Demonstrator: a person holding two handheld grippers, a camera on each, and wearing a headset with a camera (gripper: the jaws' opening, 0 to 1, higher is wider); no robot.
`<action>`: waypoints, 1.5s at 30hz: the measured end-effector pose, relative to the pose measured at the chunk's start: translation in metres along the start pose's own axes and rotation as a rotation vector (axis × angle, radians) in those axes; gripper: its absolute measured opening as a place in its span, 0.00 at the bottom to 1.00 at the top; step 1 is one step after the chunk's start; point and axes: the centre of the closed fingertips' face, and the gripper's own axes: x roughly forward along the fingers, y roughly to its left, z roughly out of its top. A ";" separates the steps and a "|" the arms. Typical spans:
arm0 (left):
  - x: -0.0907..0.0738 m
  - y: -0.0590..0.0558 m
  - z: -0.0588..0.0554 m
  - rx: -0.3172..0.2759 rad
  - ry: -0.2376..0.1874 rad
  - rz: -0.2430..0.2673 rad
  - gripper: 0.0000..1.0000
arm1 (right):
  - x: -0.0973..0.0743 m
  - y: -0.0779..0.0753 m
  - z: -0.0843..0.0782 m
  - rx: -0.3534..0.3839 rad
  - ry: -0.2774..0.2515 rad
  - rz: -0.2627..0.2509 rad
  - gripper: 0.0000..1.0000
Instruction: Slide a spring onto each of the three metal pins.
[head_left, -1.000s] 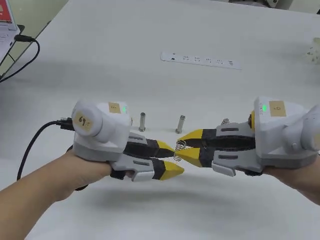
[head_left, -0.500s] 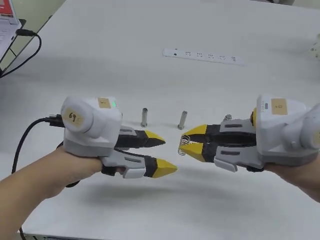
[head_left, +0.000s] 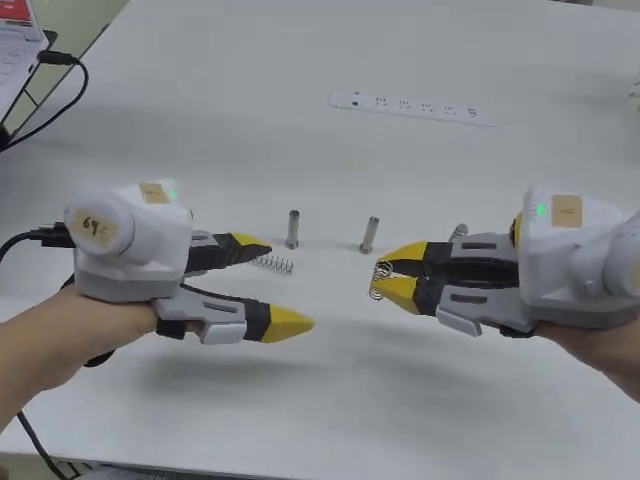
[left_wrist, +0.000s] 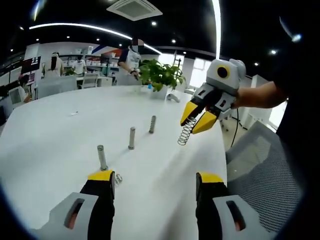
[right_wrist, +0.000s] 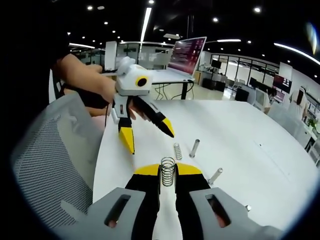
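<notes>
Three metal pins stand upright in a row on the white table: the left pin (head_left: 293, 228), the middle pin (head_left: 369, 234) and the right pin (head_left: 459, 232), which looks ribbed as if a spring is on it. My right gripper (head_left: 382, 274) hovers just right of the middle pin, shut on a small spring (head_left: 377, 282) that hangs from its yellow tips (right_wrist: 168, 172). My left gripper (head_left: 275, 283) is open and holds nothing (left_wrist: 156, 177). A loose spring (head_left: 272, 263) lies on the table between its jaws, near the left pin.
A white power strip (head_left: 410, 107) lies across the far part of the table. A laptop (head_left: 15, 40) and a black cable (head_left: 60, 90) are at the far left edge. A mesh chair back (right_wrist: 55, 150) stands beside the table.
The two grippers, tip to tip around the spring a second ago, have parted. The left gripper has drawn back to the left, open; the right keeps the spring.
</notes>
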 end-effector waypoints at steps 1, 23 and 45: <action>-0.002 0.002 0.001 0.000 -0.008 0.009 0.70 | 0.000 -0.001 0.000 0.003 -0.002 -0.003 0.08; -0.035 0.035 -0.013 -0.069 -0.031 0.160 0.98 | -0.001 -0.021 -0.015 0.080 0.001 -0.078 0.08; -0.047 0.035 -0.021 -0.101 -0.029 0.202 0.98 | 0.013 -0.034 -0.026 0.105 0.017 -0.085 0.08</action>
